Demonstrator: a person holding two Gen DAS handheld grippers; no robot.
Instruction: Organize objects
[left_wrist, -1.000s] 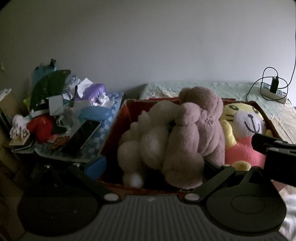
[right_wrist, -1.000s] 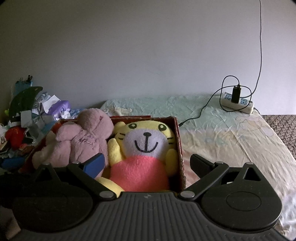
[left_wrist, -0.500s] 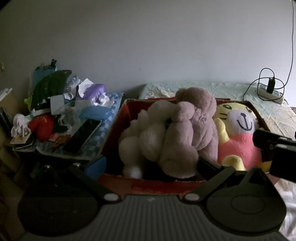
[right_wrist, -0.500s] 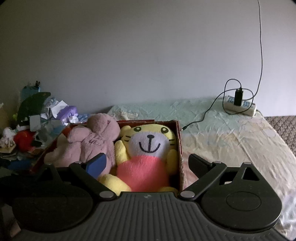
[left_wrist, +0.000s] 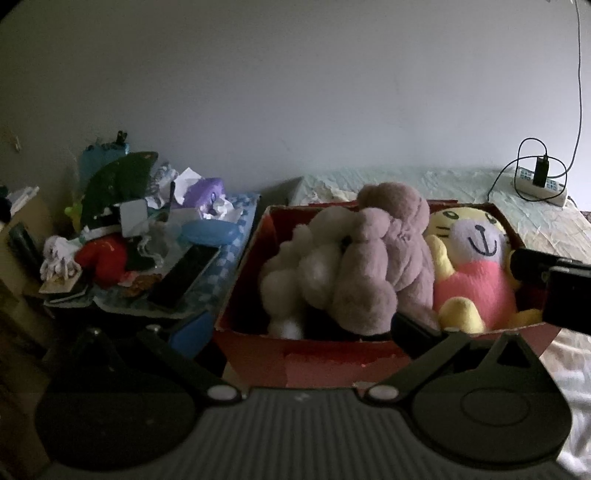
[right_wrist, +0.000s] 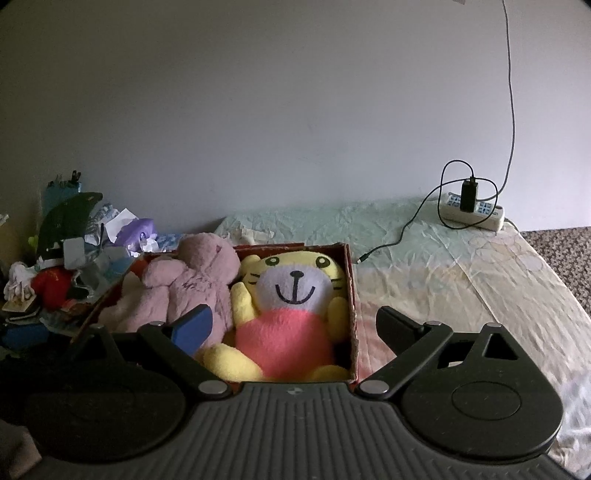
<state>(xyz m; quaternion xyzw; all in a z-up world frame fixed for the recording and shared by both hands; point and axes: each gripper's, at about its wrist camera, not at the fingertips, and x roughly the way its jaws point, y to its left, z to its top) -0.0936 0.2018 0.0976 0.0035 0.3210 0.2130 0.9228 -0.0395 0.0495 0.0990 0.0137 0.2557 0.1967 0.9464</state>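
Plush yellow tiger (right_wrist: 291, 314) in red box (right_wrist: 352, 314): soft, light, compressible; grip the pink belly. Both grippers (left_wrist: 299, 332) (right_wrist: 291, 328) spread, apparently empty.

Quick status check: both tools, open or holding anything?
Left tool: open, holding nothing.
Right tool: open, holding nothing.

Black ribbed body, blue-padded fingers (right_wrist: 192, 328), silver screws
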